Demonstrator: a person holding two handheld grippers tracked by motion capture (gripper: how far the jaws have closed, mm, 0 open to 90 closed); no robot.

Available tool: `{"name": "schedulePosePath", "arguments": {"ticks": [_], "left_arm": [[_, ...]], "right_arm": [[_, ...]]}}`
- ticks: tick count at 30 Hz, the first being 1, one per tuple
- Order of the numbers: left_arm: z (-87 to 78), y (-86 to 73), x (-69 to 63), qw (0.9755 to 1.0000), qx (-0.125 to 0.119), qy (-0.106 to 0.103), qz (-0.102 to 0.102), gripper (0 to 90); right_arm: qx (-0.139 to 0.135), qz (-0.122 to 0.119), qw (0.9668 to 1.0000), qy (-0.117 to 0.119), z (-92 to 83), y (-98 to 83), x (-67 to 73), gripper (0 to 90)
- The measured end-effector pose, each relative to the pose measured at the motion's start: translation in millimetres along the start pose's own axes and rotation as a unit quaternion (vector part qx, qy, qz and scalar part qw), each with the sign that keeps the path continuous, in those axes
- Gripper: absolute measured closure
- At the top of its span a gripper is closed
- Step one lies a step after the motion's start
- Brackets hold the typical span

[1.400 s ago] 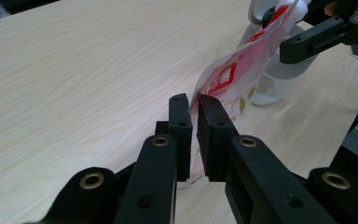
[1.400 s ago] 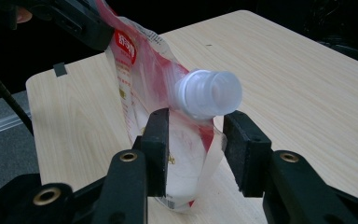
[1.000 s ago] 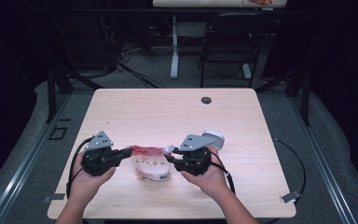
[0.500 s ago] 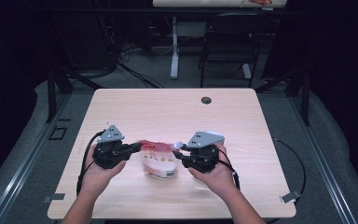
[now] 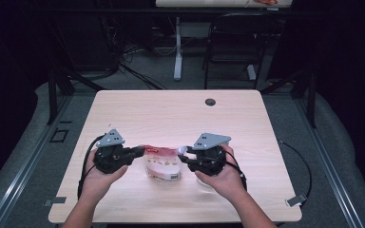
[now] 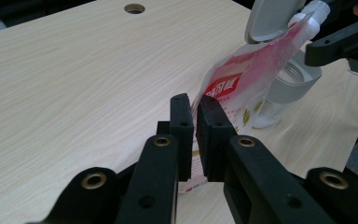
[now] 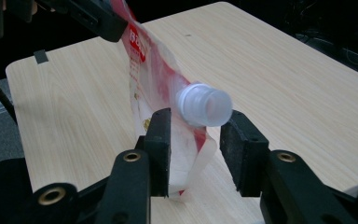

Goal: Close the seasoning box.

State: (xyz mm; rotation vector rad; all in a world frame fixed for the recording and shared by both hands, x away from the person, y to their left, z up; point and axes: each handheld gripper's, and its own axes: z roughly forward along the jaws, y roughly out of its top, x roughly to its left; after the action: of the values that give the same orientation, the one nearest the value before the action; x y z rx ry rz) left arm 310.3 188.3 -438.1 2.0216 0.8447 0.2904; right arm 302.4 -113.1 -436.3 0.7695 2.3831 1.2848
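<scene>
A red-and-white spouted pouch (image 5: pixel 162 163) is held up off the counter (image 5: pixel 180 114) between the two tongs, in front of the person. Its printed corner, with a red label, is clamped flat by the left tongs (image 6: pixel 194 135), whose pads are pressed together on the thin film with no gap to be seen. At the opposite end, a white screw cap (image 7: pixel 204 105) on the pouch's spout is seen just above and between the pads of the right tongs (image 7: pixel 199 149). These tongs have just been opening, and their pads are now set wide, with the lower edge of the pouch hanging between them; the left pad is close against the film, while the right pad stands clear of it. In the high view, the right tongs (image 5: pixel 184 156) are seen with their tips at the spout end of the pouch, and the left tongs (image 5: pixel 140 152) meet the other end, each carried in one of the person's hands. In the left tongs' view, a clear jar (image 6: pixel 289 84) with a grey hinged lid (image 6: pixel 270 18) standing open is seen behind the pouch, beyond the tongs. Farther off, a round cable hole (image 5: pixel 210 102) is set into the counter.
</scene>
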Motion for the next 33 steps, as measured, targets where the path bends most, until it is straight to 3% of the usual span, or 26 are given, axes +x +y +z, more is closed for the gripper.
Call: {"name": "schedulePosePath", "arguments": {"ticks": [5,13,23,33], "left_arm": [[-1.9,-1.4,1.5,1.0000,-0.002,-0.001,-0.003,80.6],[-7.9,-2.3,2.1,1.0000,0.001,-0.005,-0.004,73.8],[-15.5,-4.4,4.9,0.9999,0.004,-0.015,-0.004,71.1],[-22.6,-6.9,11.5,0.9999,0.000,-0.004,-0.010,68.1]], "right_arm": [[-0.018,0.001,0.9998,-0.003,-15.7,7.6,-1.0,57.6],[-0.019,-0.010,0.9998,-0.003,-23.9,24.2,-1.2,54.5],[-0.007,-0.035,0.9993,-0.013,-17.6,42.2,5.1,64.4],[0.002,-0.045,0.9989,0.010,-5.6,61.8,8.7,63.7]]}}
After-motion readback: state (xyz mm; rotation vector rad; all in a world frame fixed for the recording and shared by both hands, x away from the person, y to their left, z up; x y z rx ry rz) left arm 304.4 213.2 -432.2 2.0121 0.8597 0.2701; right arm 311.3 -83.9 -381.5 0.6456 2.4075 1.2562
